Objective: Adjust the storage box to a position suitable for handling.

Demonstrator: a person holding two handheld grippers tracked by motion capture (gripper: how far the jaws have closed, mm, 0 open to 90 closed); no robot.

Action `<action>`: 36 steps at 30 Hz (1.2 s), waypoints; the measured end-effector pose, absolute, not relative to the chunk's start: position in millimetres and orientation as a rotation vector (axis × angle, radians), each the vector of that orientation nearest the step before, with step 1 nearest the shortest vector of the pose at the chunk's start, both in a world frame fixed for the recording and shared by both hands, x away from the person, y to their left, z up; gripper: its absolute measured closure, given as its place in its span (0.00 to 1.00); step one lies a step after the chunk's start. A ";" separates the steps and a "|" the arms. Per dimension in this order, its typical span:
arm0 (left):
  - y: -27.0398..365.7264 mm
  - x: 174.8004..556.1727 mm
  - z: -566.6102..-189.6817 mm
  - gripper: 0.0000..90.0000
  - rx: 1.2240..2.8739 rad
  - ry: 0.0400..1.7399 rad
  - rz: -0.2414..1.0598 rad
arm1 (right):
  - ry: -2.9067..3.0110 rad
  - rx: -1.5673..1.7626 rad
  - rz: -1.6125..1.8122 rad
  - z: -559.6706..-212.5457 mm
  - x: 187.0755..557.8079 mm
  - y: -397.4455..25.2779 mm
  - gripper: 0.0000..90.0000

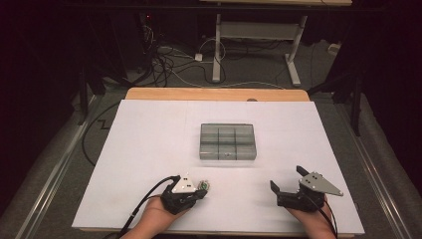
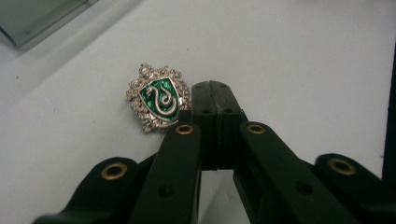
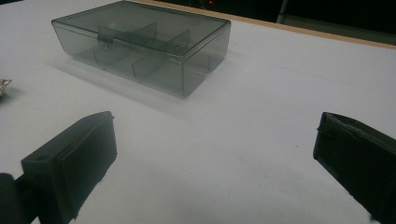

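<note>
Left gripper sits pressed together beside the badge; we spread it, then pinch the badge's edges squarely. Right gripper waits spread near the box.

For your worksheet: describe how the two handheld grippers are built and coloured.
Both grippers are black with two flat black jaws. The left gripper has brass-coloured rivets on its linkage and a pale three-cornered top plate; the right gripper has a grey one. A black cable trails from each.

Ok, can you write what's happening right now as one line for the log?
left gripper: shut, beside green snake badge, not holding | right gripper: open, empty | lidded compartment box: closed, mid-table
</note>
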State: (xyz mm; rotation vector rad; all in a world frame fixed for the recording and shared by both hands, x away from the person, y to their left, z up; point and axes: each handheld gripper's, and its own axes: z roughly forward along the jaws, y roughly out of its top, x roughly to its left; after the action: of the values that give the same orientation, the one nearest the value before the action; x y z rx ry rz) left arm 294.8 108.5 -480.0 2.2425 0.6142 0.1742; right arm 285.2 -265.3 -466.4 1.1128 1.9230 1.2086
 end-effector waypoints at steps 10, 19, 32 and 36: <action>92.3 301.1 -479.8 0.97 2.256 0.595 0.207 | 1.922 1.109 1.213 -466.5 285.5 -265.7 0.00; 87.5 303.8 -481.9 0.97 2.289 0.604 0.204 | 1.922 1.113 1.214 -466.3 285.3 -265.9 0.00; 95.3 302.1 -481.1 0.97 2.306 0.605 0.224 | 1.914 1.117 1.218 -465.6 284.2 -267.6 0.00; 100.6 302.0 -480.9 0.97 2.305 0.617 0.221 | 1.914 1.116 1.219 -465.4 284.1 -267.6 0.00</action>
State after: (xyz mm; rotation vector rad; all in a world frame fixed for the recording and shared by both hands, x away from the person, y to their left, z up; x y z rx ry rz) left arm 302.0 100.6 -480.9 2.3048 0.6170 0.2211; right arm 284.1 -267.6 -465.4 1.1164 1.9139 1.2194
